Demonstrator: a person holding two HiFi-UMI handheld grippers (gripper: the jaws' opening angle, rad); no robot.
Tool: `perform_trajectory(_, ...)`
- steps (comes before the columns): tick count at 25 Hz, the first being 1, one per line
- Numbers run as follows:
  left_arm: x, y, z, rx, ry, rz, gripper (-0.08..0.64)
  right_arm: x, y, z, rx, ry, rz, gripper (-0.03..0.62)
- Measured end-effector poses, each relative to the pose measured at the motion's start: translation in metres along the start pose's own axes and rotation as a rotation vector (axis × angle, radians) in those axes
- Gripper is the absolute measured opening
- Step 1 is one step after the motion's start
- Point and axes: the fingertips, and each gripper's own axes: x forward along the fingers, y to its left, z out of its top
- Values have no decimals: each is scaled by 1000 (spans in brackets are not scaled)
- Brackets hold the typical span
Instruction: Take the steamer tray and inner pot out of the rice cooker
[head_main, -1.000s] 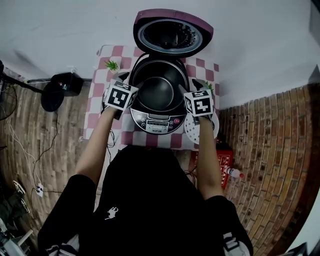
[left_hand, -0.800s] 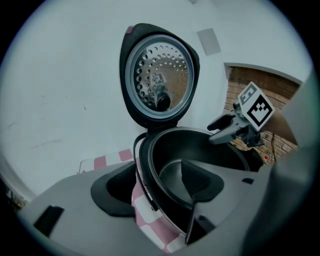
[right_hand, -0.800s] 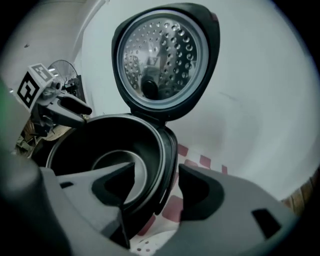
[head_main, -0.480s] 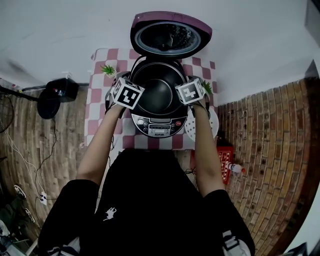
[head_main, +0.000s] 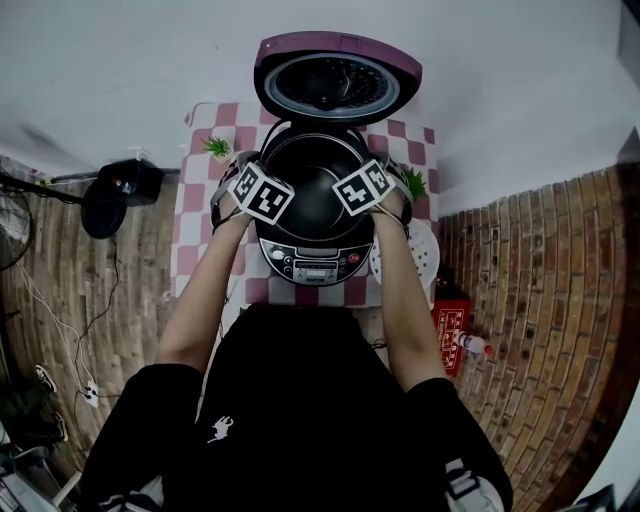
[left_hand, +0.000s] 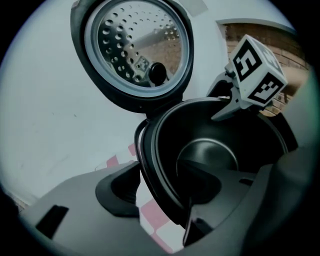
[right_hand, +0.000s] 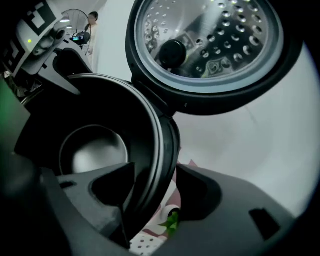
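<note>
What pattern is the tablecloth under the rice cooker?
Pink-and-white checks on the tablecloth, clearest in the head view.

The rice cooker (head_main: 315, 262) is seen at the middle of a small table (head_main: 190, 225) set against the wall (head_main: 520, 80). Its lid (head_main: 337, 85) is raised behind it, and the inner pot (head_main: 315, 185) is seated in it. The steamer tray (head_main: 422, 255) is laid on the table just right of the cooker. 2 small plants are placed on the table: 1 plant (head_main: 217, 147) at the back left corner, the other plant (head_main: 415, 185) at the cooker's right, behind the tray. On the floor, a box (head_main: 450, 325) and a bottle (head_main: 468, 345) are found right of the table, and a dark device (head_main: 120, 185) left of it.
</note>
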Motion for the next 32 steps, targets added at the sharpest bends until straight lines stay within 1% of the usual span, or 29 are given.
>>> perform_trajectory(4, 1, 3, 2, 9, -5, 32, 224, 4, 0, 1, -14, 6, -9, 259)
perform_trajectory(7, 0, 4, 2, 9, -8, 37, 207, 3, -1, 1, 3, 5, -8, 256)
perform_trajectory(11, -7, 5, 8, 6, -29, 38, 179, -9, -9, 5, 39, -29, -27, 247)
perform_trajectory(15, -9, 7, 8, 5, -40, 50, 173, -20, -13, 11, 35, -59, -51, 245)
perform_trajectory(19, -17, 8, 14, 13, -55, 47, 175, -29, -13, 14, 34, -79, -72, 224)
perform_trajectory(22, -25, 5, 18, 22, -67, 36, 115, -41, -17, 19, 30, -96, -85, 212)
perform_trajectory(24, -32, 6, 22, 14, -82, 32, 104, -49, -18, 24, 22, -117, -87, 180)
perform_trajectory(27, -43, 9, 29, -27, -121, 14, 87, -60, -12, 28, 14, -147, -59, 91)
perform_trajectory(32, -60, 13, 38, -62, -173, 10, 72, -83, -12, 34, 82, -216, -17, 50)
